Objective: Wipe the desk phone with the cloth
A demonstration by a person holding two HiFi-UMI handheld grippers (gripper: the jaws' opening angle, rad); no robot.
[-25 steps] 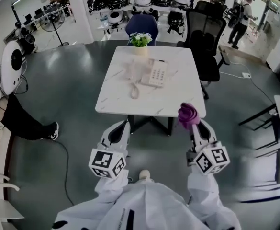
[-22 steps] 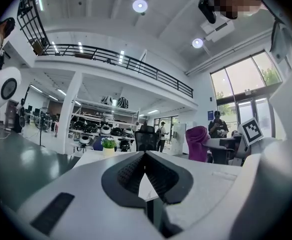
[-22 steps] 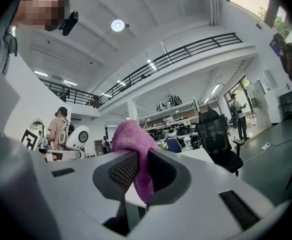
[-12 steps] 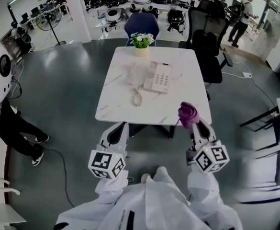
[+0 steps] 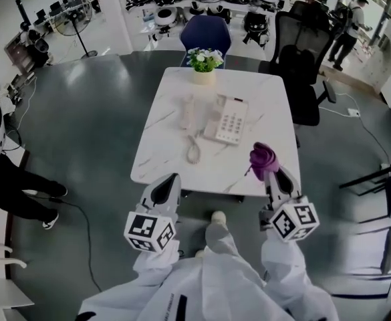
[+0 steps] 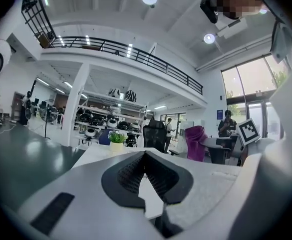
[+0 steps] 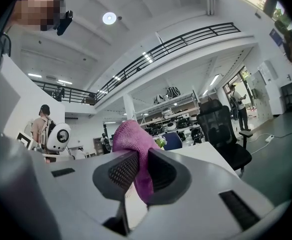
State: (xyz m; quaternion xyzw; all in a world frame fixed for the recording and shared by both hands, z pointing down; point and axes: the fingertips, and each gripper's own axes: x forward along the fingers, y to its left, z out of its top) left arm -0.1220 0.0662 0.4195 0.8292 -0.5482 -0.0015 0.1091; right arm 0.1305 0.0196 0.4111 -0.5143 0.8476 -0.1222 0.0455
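Note:
A white desk phone (image 5: 227,120) lies on the white marble table (image 5: 162,159), its handset (image 5: 188,112) off to the left with a coiled cord (image 5: 193,151). My right gripper (image 5: 270,174) hovers over the table's near right edge, shut on a purple cloth (image 5: 263,157) that bunches up above its jaws; in the right gripper view the cloth (image 7: 134,149) fills the gap between the pads. My left gripper (image 5: 168,186) is at the table's near edge, left of centre, shut with nothing in it (image 6: 145,159).
A small pot of flowers (image 5: 204,62) stands at the table's far edge. A blue chair (image 5: 206,32) is behind the table and a black office chair (image 5: 302,72) at its far right. A person's legs (image 5: 21,192) are at the left on the grey floor.
The view has moved forward, so the table and phone lie nearer to both grippers. The person at the left has shifted. The right gripper still holds the cloth.

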